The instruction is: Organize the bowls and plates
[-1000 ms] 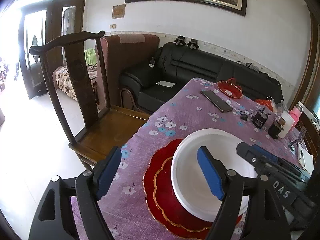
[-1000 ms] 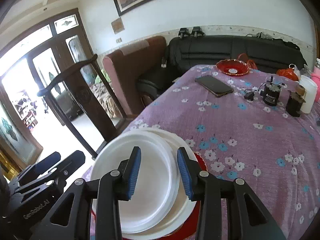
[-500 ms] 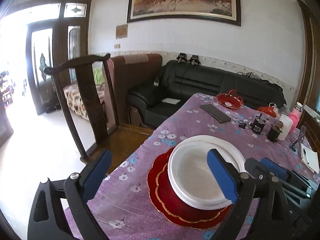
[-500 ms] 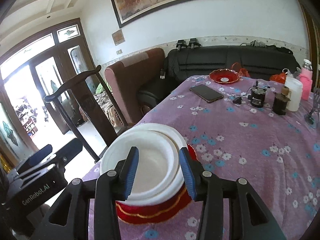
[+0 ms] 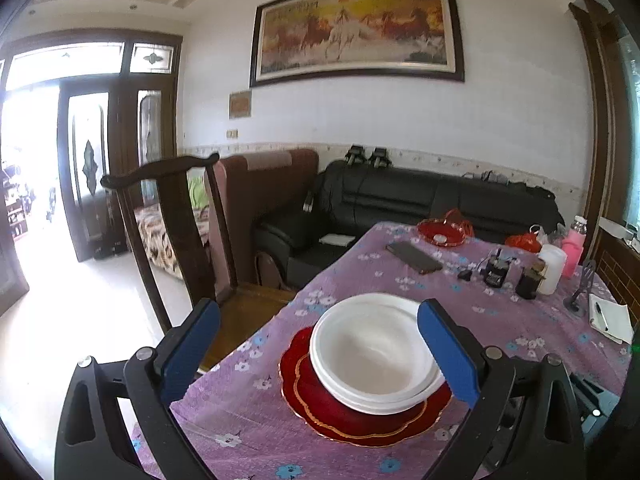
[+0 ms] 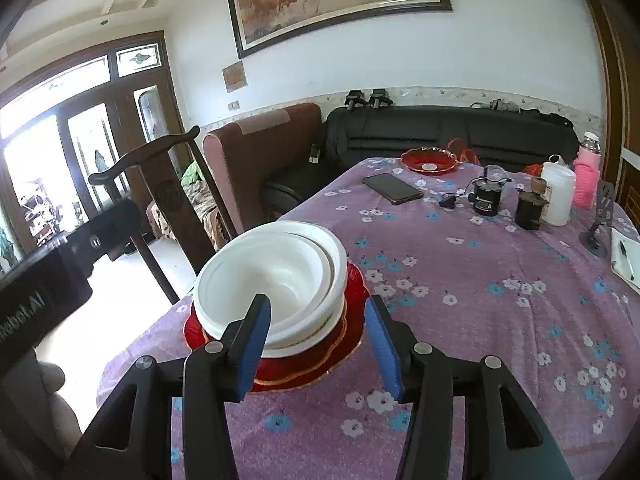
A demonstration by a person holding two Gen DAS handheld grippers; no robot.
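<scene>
Left wrist view: the left gripper [image 5: 318,344] is held above the near edge of the counter [image 5: 500,320], its blue-padded fingers [image 5: 192,350] spread wide and empty. Between them in the view, two nested white bowls [image 5: 372,354] sit on a red plate [image 5: 320,404] with a gold scalloped rim; the stack rests on the purple floral cloth near the counter's left edge, clear of both pads. Further back on the counter lie a dark phone [image 5: 414,257] and a second red dish [image 5: 440,234], with a white jar [image 5: 551,269] and a pink bottle [image 5: 574,246] to the right. A notepad with pen [image 5: 610,322] lies at the far right edge. A dark wooden chair [image 5: 176,232] stands just beside the counter on the left, and a black sofa [image 5: 400,204] runs along the wall behind. Right wrist view: the right gripper [image 6: 316,340] is low over the counter, fingers [image 6: 252,350] parted moderately and holding nothing. The left pad overlaps the near rim of the white bowls [image 6: 276,272] in the view; contact cannot be confirmed. The right pad stands beside the red plate [image 6: 348,320], apart from the bowls. The stack sits near the counter's left corner, well apart from the phone [image 6: 392,188] and the far red dish [image 6: 429,160]. The body of the left gripper [image 6: 48,280] appears at the left margin.
</scene>
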